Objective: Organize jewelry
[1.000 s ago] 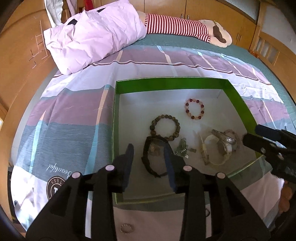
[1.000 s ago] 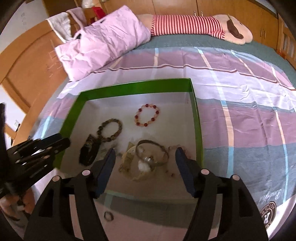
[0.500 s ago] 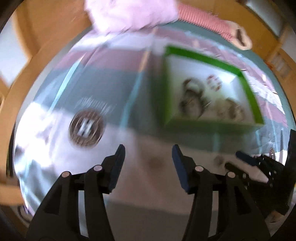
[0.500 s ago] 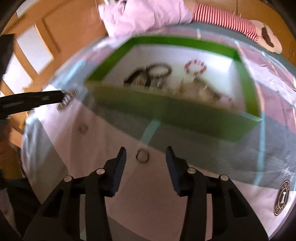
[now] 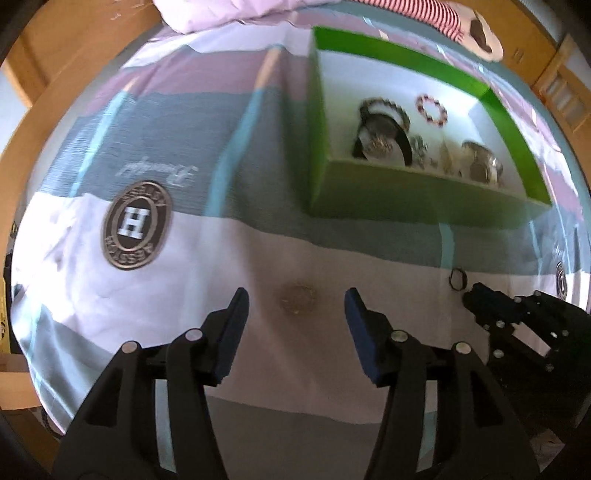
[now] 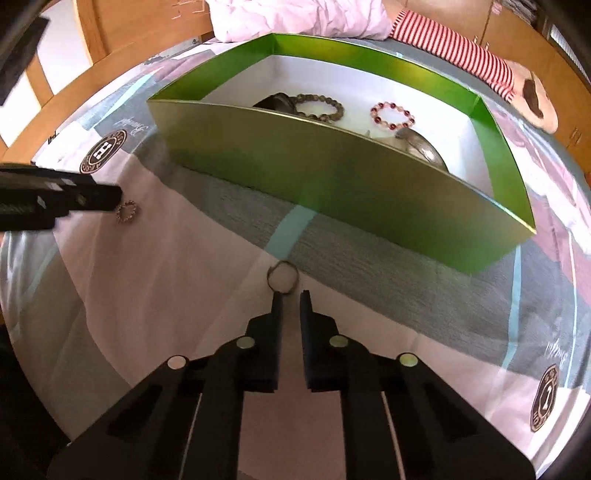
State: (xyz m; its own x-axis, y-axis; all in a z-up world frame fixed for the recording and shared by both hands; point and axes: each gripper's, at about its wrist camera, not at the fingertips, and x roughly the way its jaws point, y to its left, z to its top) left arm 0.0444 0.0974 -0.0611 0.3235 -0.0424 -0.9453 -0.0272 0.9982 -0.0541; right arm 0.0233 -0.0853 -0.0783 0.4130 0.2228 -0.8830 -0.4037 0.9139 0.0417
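A green box (image 5: 424,201) with a white floor stands on the bed and holds several bracelets, among them a brown bead one (image 6: 320,108) and a red and white bead one (image 6: 392,115). My left gripper (image 5: 295,301) is open, low over the sheet, with a small beaded ring (image 5: 297,300) lying between its fingertips. My right gripper (image 6: 290,300) has its jaws narrowed to a small gap just behind a thin metal ring (image 6: 283,277) on the sheet. That ring also shows in the left wrist view (image 5: 457,278), and the beaded ring in the right wrist view (image 6: 126,211).
A striped bedsheet with round logo patches (image 5: 136,229) covers the bed. A pink pillow (image 6: 295,14) and a red-striped soft toy (image 6: 454,48) lie behind the box. Wooden bed frame (image 5: 33,96) runs along the left.
Both grippers pulled back from over the box and dropped to the sheet in front of it. The left now frames the beaded ring; the right has narrowed its jaws at the metal ring.
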